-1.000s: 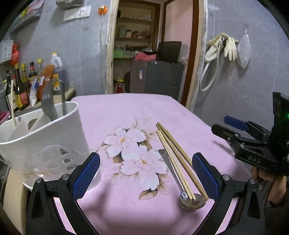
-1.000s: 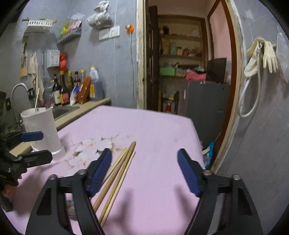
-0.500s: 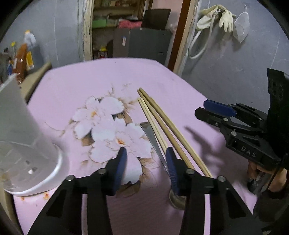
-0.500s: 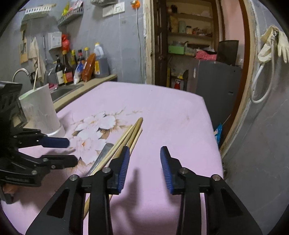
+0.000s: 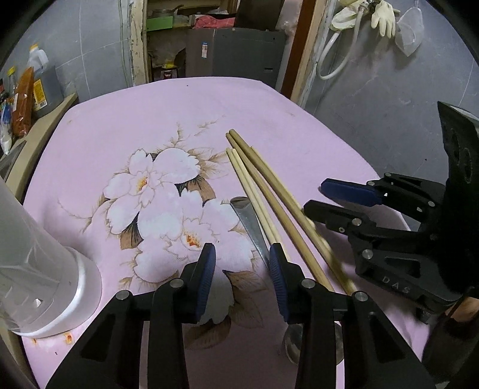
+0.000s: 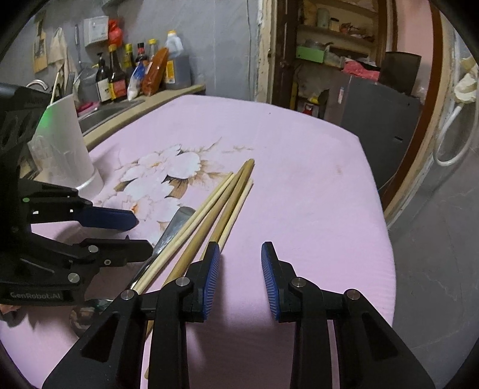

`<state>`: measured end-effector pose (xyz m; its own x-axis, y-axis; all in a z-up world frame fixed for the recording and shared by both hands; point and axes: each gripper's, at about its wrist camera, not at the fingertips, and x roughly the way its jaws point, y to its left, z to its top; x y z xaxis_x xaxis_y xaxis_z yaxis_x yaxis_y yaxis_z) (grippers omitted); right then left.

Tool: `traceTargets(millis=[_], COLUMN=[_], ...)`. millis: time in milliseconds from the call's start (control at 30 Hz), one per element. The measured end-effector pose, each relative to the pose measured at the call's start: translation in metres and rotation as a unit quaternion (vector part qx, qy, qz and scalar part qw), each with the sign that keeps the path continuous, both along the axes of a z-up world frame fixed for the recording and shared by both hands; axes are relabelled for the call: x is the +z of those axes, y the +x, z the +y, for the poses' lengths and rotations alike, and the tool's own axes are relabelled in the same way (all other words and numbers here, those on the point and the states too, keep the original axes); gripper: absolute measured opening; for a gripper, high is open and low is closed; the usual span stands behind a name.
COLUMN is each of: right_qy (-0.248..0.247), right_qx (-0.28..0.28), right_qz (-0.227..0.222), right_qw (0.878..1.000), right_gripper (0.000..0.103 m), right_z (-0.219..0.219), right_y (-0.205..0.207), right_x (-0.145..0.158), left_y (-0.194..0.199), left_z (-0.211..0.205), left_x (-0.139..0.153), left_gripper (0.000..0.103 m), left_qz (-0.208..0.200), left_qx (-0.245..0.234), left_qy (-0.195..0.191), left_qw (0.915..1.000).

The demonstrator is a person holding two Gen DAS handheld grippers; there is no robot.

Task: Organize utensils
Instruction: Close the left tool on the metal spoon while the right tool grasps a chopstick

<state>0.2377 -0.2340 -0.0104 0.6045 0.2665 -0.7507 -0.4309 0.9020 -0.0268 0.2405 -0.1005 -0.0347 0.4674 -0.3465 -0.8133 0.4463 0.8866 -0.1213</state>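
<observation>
Several wooden chopsticks [image 5: 263, 194] [image 6: 227, 203] lie side by side on the pink flowered tablecloth [image 5: 149, 119], beside a metal spoon [image 5: 250, 223] [image 6: 172, 232]. A white perforated utensil holder [image 5: 36, 269] [image 6: 66, 143] stands at the table's left. My left gripper [image 5: 241, 278] hovers over the cloth just left of the spoon handle. Its jaws are closing with nothing between them. My right gripper [image 6: 241, 278] sits just right of the chopsticks' near ends, its jaws also closing on nothing. Each gripper shows in the other's view: the right gripper [image 5: 326, 197], the left gripper [image 6: 134, 233].
Sauce bottles [image 6: 134, 74] and a sink line the counter behind the holder. The table's right edge [image 6: 380, 209] drops to a grey floor. A doorway with a grey cabinet [image 5: 233, 51] lies beyond, and rubber gloves [image 5: 383, 15] hang on the wall.
Both grippers tipped down and moved closer to the utensils. Their jaws narrowed from wide to a small gap. The holder slid toward the left edge of the left wrist view.
</observation>
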Motion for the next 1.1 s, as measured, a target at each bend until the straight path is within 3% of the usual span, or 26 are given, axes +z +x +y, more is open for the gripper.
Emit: traceTargets(millis=[600,800,867,933,1000,1100], right_qy=[-0.028,-0.061,-0.071,-0.076,-0.082,-0.065], right_qx=[0.016,0.021,0.024,0.025,0.019,0.007], right_qz=[0.019,0.013,0.007,0.002,0.000,0.001], right_qw=[0.999,0.998,0.997,0.997,0.996,0.998], right_gripper=[0.027,0.027,0.021,0.008,0.005,0.005], right_z=[0.014,0.024,0.024,0.020,0.013,-0.004], right_y=[0.027,0.035,0.033,0.029,0.025,0.017], right_x=[-0.002,-0.005,-0.005,-0.002,-0.003,0.000], left_y=[0.002,0.002,0.002,0.002,0.004,0.008], left_z=[0.003,0.003,0.002,-0.002,-0.006,-0.012], left_x=[-0.002,-0.003,-0.003,-0.002,-0.003,-0.006], left_gripper=[0.032,0.032,0.032,0.028,0.019,0.017], left_qz=[0.001,0.001,0.002,0.004,0.013,0.025], left_qx=[0.000,0.000,-0.001,-0.004,-0.015,-0.024], left_qy=[-0.003,0.000,0.002,0.008,0.009,0.013], left_qw=[1.0000,1.0000,1.0000,1.0000,0.9998,0.9993])
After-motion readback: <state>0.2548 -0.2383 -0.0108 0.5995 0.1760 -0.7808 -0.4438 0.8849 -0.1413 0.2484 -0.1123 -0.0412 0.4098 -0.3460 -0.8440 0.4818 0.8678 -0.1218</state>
